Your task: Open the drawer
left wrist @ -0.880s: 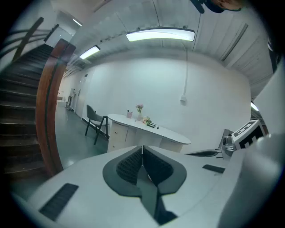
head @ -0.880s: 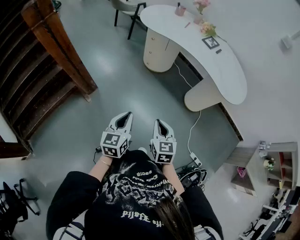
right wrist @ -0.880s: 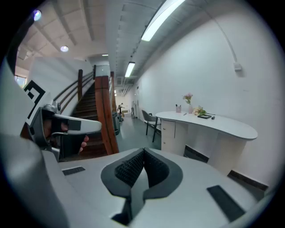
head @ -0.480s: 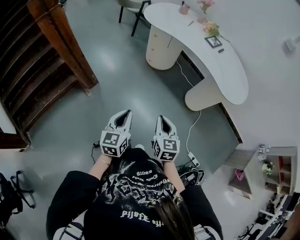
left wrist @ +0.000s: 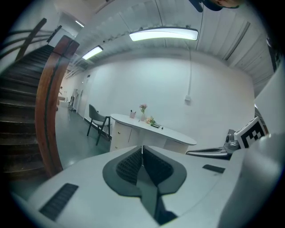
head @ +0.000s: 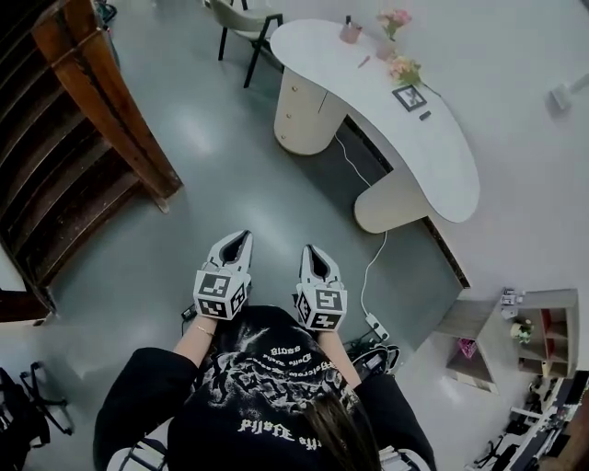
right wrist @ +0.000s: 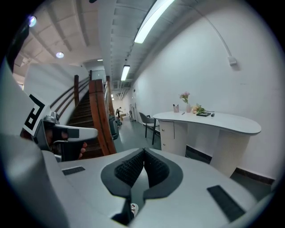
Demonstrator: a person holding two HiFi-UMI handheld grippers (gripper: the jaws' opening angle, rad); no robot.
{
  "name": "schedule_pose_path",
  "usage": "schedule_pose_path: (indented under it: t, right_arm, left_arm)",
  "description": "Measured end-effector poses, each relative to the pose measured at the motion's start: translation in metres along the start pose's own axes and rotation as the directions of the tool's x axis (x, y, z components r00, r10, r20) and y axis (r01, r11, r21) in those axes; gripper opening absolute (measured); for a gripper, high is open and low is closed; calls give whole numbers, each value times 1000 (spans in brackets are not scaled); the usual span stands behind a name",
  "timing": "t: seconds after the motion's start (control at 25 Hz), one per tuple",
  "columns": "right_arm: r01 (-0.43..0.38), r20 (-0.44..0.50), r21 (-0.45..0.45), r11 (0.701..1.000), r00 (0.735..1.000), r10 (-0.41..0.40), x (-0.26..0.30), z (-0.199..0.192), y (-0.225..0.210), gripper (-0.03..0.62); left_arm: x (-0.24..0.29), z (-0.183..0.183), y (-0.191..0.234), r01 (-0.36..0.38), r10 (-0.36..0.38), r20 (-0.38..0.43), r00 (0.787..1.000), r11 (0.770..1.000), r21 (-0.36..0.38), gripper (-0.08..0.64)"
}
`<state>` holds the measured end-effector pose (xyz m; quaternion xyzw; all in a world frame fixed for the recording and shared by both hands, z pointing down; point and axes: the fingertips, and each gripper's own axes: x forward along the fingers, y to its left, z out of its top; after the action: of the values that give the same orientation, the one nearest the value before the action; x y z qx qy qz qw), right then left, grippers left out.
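Note:
A curved white desk point(head: 405, 120) stands ahead, far from both grippers. Its rounded cream drawer unit point(head: 299, 115) carries small knobs and appears closed; the same unit point(left wrist: 119, 133) shows small in the left gripper view and its counterpart point(right wrist: 167, 131) in the right gripper view. My left gripper point(head: 241, 235) is shut, jaws tip to tip, with nothing between them. My right gripper point(head: 308, 249) is also shut and empty. Both are held side by side in front of the person's chest, over the grey floor, pointing toward the desk.
A wooden staircase point(head: 64, 138) with a thick brown post fills the left. A chair point(head: 241, 18) stands by the desk's far end. A white cable point(head: 368, 267) and a power strip point(head: 377, 325) lie on the floor at the right. Low shelves point(head: 525, 331) sit at far right.
The view has shifted slightly: desk and staircase have moved a little in the frame as the person steps forward. Both grippers stay shut and side by side.

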<state>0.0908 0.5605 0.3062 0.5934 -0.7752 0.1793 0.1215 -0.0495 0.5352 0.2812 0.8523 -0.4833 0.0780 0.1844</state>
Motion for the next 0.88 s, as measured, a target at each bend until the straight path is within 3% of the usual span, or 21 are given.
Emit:
schedule_pose_path:
  t: [0.4,0.56,0.72,0.88]
  right_arm:
    - [77,13,-8,997,997,-77,104,58,-7,26]
    - [90,6,-10,996,996,-90,137,70,-3,26]
    - [104,-15,-3,995,994,-104,165,76,4,26]
    - [108,-13,7,994,994,-108,186,84,17,26]
  left_arm:
    - [87,56,70,96,-96,-12,995,994,50,29]
    - [115,72,87,149,-148,-21,989,986,76,29]
    - [133,83,100,216,-215,-25,976,975,48,29]
    - [144,89,120,239,-237,-43,971,969,64,29]
